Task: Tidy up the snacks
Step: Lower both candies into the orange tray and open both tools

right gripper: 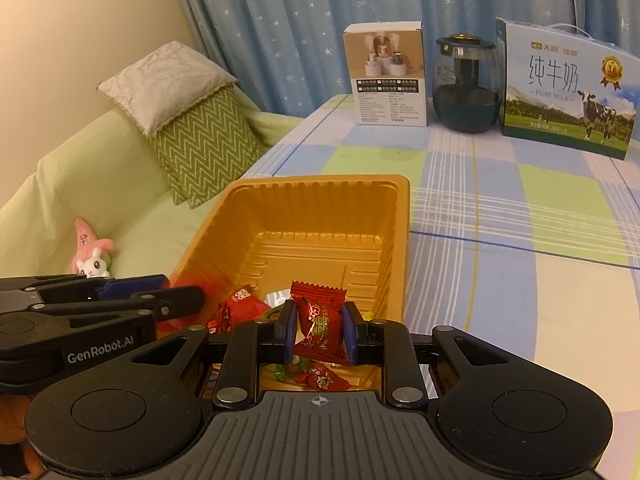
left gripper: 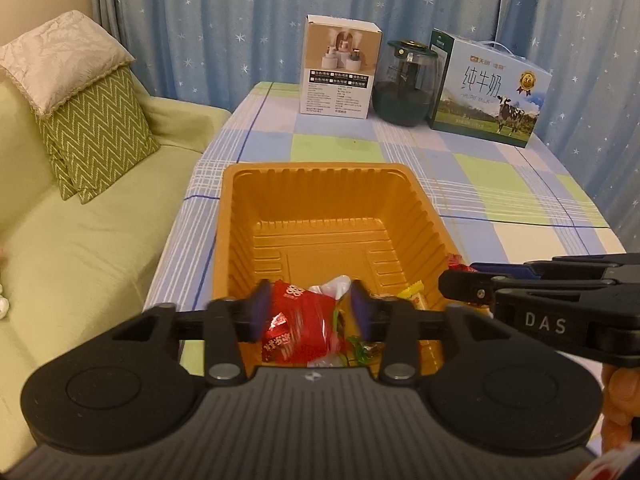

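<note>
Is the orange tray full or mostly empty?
Mostly empty. The orange tray holds only a few wrapped candies at its near end; the far floor is bare.

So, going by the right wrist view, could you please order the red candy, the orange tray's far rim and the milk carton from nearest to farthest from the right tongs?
1. Red candy: clamped between the right tongs.
2. Orange tray, far rim: ahead, mid-table.
3. Milk carton: far right, by the curtain.

Left gripper [left gripper: 307, 312] jaws parted, right gripper [right gripper: 320, 332] jaws clamped
</note>
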